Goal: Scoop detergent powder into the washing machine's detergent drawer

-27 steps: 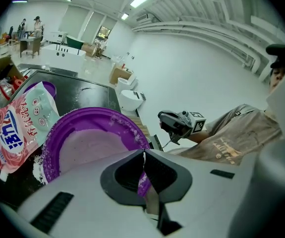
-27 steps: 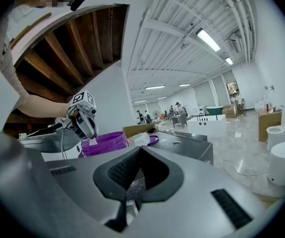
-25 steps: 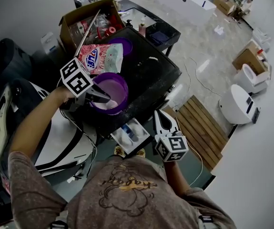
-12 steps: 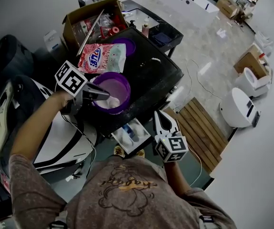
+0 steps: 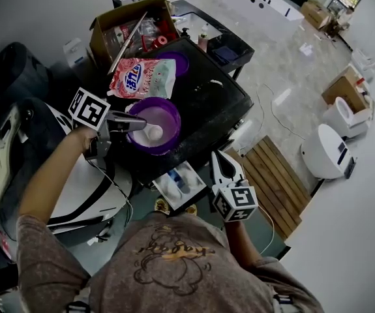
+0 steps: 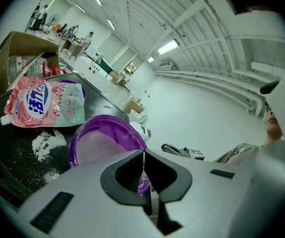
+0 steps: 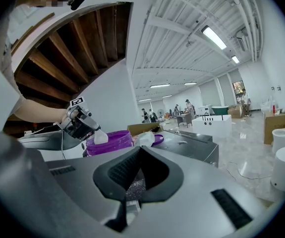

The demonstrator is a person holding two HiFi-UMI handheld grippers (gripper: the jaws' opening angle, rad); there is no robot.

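Moved: my left gripper (image 5: 138,124) has drawn back toward the tub's near-left rim since a second ago, and its marker cube sits farther left. My right gripper (image 5: 225,165) has stayed put.
Black top (image 5: 207,103): carries the tub, the bag and the lid.
Cardboard box (image 5: 109,28): open, at the far-left corner behind the bag.
Bag (image 5: 141,77): pink and white, lying flat just behind the tub.
Tub (image 5: 169,119): purple, open, pale powder inside.
Drawer (image 5: 180,182): pulled out below the top's near edge, between my two grippers and nearer the right one.
Lid (image 5: 176,62): purple, just right of the bag.
Left fingers: pinched on the scoop's thin white handle.
Right fingers: pressed together with nothing between them, just right of the drawer.
Scoop (image 7: 101,138): white, over the tub's rim.
Spilled powder (image 6: 45,144): white patch beside the tub.
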